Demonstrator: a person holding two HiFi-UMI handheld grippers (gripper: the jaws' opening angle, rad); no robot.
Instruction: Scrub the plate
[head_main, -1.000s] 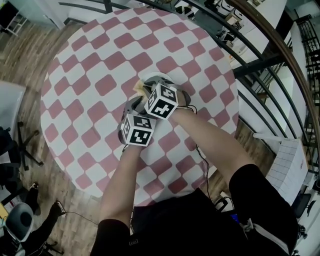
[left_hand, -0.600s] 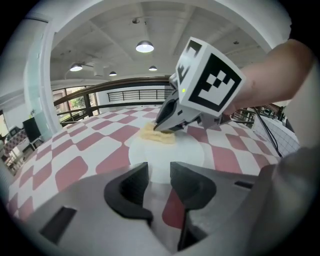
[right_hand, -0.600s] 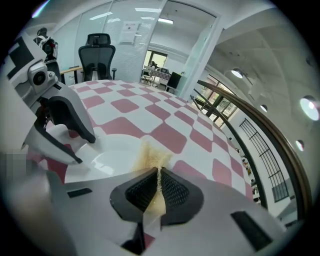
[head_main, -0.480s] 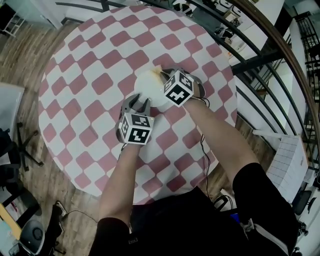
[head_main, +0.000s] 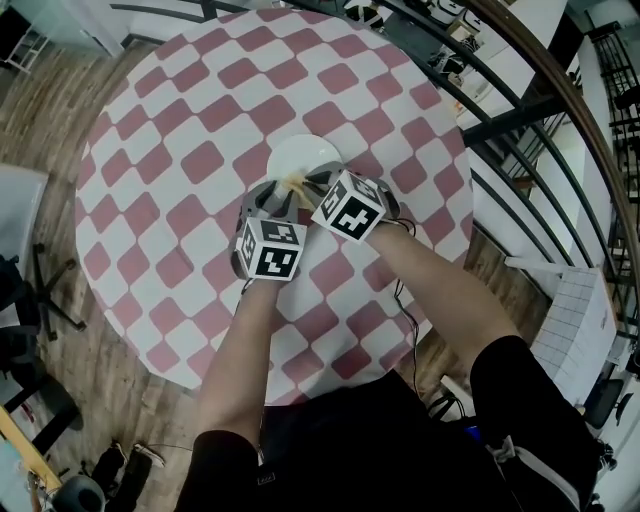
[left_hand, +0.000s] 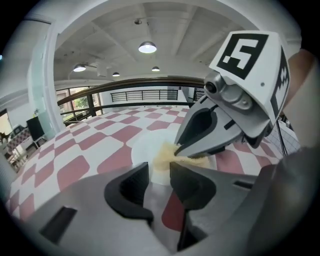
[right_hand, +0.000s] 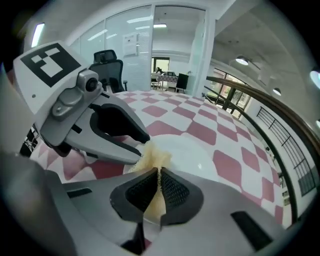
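A white plate (head_main: 305, 155) lies on the round pink-and-white checked table (head_main: 180, 120). My left gripper (head_main: 272, 198) sits at the plate's near rim. In the left gripper view its jaws (left_hand: 159, 172) stand narrowly apart with the plate (left_hand: 145, 150) rim between them. My right gripper (head_main: 303, 186) is shut on a yellow sponge (head_main: 296, 183), pressed on the plate's near part, close beside the left jaws. The sponge (right_hand: 154, 156) sticks out of the right gripper (right_hand: 158, 174) onto the plate (right_hand: 197, 150). From the left gripper view, the right gripper (left_hand: 178, 150) and sponge (left_hand: 167, 154) show just ahead.
A dark curved railing (head_main: 545, 115) runs close past the table's right side. Wooden floor lies to the left. An office chair (right_hand: 107, 57) stands beyond the table in the right gripper view. The left gripper (right_hand: 141, 146) crowds the plate's near side.
My right gripper has swept the sponge from the plate's far right side back to its near edge, beside the left gripper. The left gripper and plate have hardly moved.
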